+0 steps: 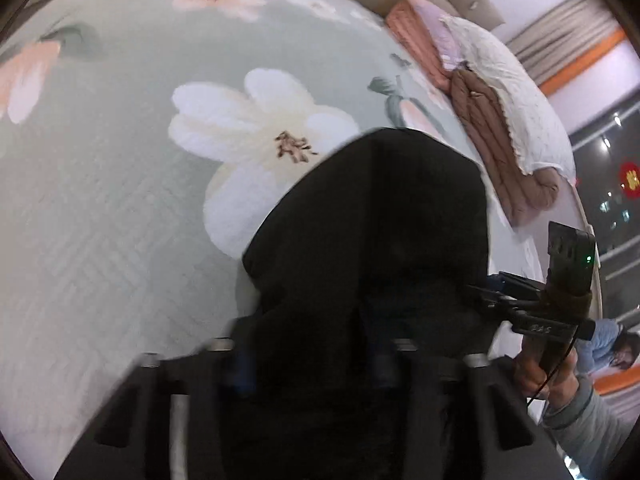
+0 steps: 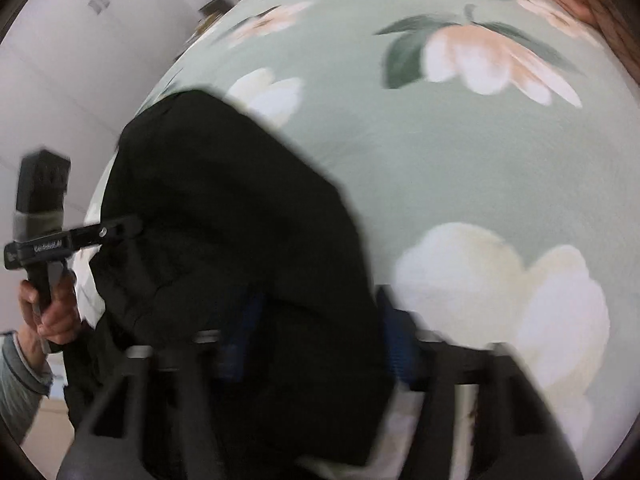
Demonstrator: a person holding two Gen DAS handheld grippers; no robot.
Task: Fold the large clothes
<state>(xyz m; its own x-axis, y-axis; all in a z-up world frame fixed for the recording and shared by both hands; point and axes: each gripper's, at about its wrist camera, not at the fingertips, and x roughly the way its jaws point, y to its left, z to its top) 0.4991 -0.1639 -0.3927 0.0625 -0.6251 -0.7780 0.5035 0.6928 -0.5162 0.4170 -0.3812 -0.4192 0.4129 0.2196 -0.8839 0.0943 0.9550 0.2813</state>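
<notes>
While both grippers, left gripper [image 1: 316,344] and right gripper [image 2: 316,340], pinch the black garment [image 1: 372,232] between them above the flowered bedspread [image 1: 120,184], it hangs ahead, equally near each.

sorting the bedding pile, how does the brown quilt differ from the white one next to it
Seen from the left wrist view, the brown quilt is dark and stitched in long parallel channels, while the white quilt is pale with a fine crinkled texture. The brown quilt lies nearer the floral bedspread; the white quilt sits behind it, toward the wall, partly overlapping it. Both are bundled at the bed's far edge, away from the black garment.
</notes>
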